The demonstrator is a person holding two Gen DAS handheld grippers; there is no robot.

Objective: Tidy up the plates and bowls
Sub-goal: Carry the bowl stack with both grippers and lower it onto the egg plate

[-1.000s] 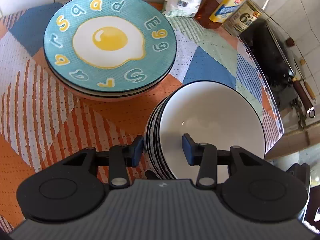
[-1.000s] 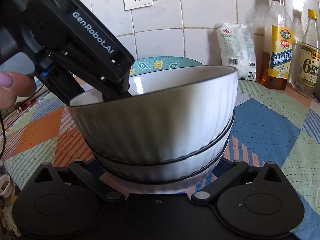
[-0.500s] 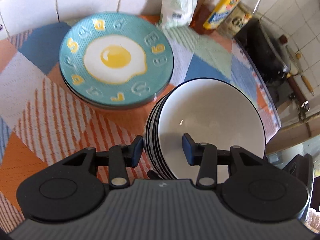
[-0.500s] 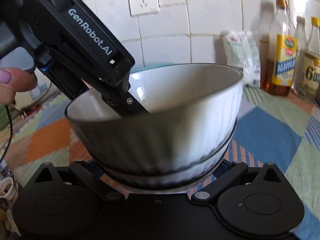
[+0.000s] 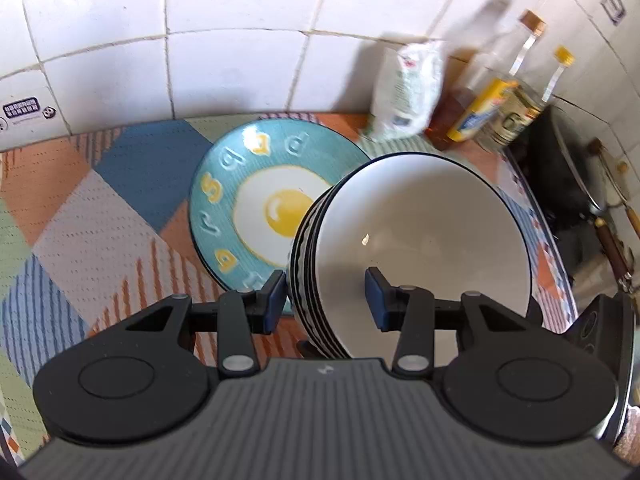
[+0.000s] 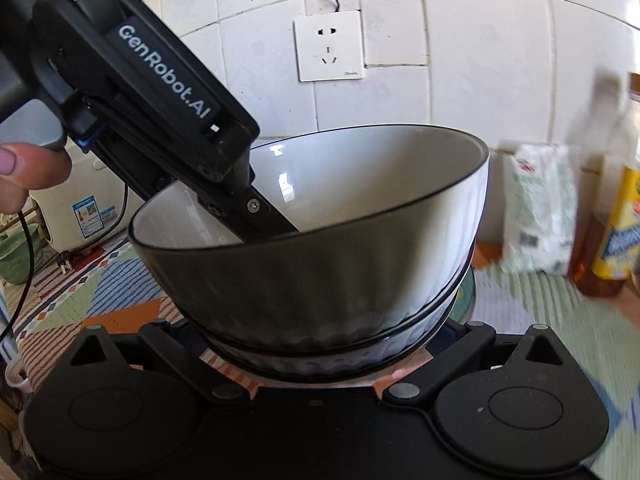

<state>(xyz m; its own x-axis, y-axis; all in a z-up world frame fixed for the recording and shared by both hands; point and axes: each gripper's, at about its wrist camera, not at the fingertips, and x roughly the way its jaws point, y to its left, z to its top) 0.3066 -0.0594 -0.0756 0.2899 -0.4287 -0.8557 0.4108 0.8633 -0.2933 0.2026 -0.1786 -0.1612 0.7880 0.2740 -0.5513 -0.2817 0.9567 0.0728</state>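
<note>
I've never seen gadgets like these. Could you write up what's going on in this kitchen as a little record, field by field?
Setting: tiled kitchen counter with a patterned mat
Being handled: stack of white bowls, lifted and tilted
Left gripper: clamped over the stack's rim, one finger inside, one outside
Right gripper: supports the stack from below; its fingertips are hidden
Nearby: egg plate behind the bowls
Background: white bag, oil bottles, wall socket
</note>
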